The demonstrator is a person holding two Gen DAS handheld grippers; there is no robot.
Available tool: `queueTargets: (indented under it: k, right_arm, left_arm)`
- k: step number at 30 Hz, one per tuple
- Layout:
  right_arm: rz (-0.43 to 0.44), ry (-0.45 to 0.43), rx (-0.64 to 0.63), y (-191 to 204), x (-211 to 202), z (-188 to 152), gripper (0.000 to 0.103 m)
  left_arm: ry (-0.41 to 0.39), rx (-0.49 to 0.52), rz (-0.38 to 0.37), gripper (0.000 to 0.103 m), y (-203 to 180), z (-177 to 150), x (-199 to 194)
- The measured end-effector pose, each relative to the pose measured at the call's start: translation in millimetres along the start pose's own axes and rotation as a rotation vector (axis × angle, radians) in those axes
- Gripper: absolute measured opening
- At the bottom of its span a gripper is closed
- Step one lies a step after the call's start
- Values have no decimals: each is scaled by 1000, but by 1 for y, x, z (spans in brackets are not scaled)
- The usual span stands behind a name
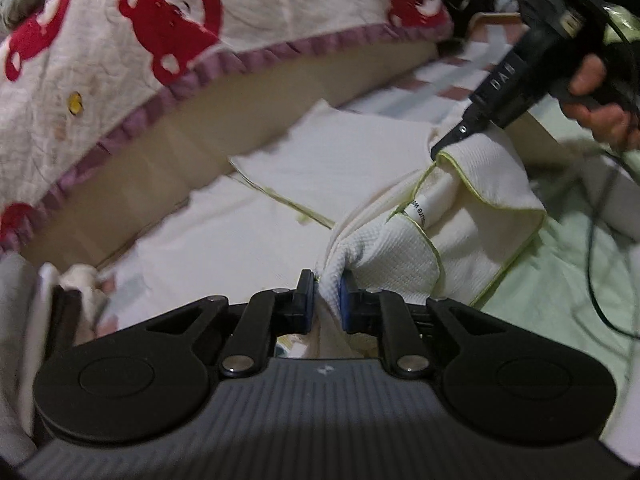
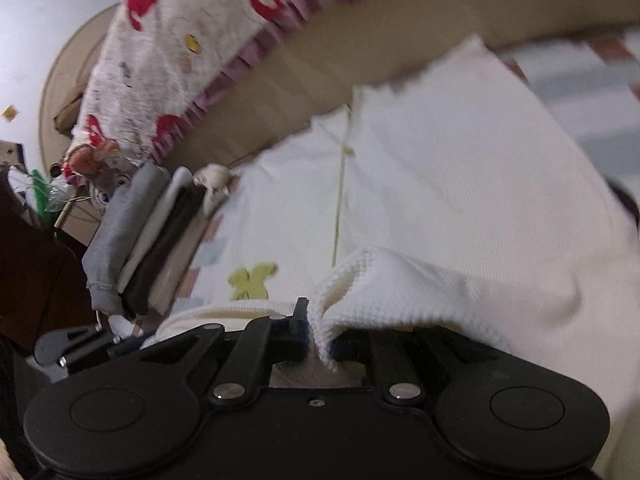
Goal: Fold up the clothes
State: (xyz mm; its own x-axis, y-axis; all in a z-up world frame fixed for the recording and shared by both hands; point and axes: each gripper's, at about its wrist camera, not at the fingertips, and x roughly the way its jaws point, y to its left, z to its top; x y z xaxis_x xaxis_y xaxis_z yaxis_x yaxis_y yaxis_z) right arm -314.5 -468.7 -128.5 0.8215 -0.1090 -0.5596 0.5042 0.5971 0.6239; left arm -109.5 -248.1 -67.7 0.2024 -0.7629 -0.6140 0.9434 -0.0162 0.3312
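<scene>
A white waffle-knit garment [image 1: 404, 256] with lime-green trim lies spread on the bed. My left gripper [image 1: 326, 284] is shut on a bunched fold of it, lifted off the bed. In the left wrist view my right gripper [image 1: 438, 152] pinches the garment's green-edged hem at the upper right, a hand [image 1: 596, 96] on its handle. In the right wrist view the right gripper [image 2: 318, 320] is shut on a ribbed white edge of the garment [image 2: 460, 184], which drapes over its right finger. A green appliqué [image 2: 250, 278] shows on the cloth.
A cream quilt with red shapes and purple ruffle [image 1: 160, 48] hangs over a tan bed board [image 1: 224, 120] behind. A stack of folded clothes [image 2: 148, 240] lies at the left. A pale green sheet [image 1: 560, 288] and black cables [image 1: 596, 272] are at the right.
</scene>
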Motion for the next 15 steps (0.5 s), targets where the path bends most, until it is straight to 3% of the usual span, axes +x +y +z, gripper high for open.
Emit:
queueTargets:
  k: [6,15]
  right_arm:
    - [22,-87,-45,-14,21,49,12]
    - [-52,-63,-194,-3,73,169,12]
  left_arm:
    - [-24,72,44,12,33,41,39]
    - [-4,162,114,12,101,108,122]
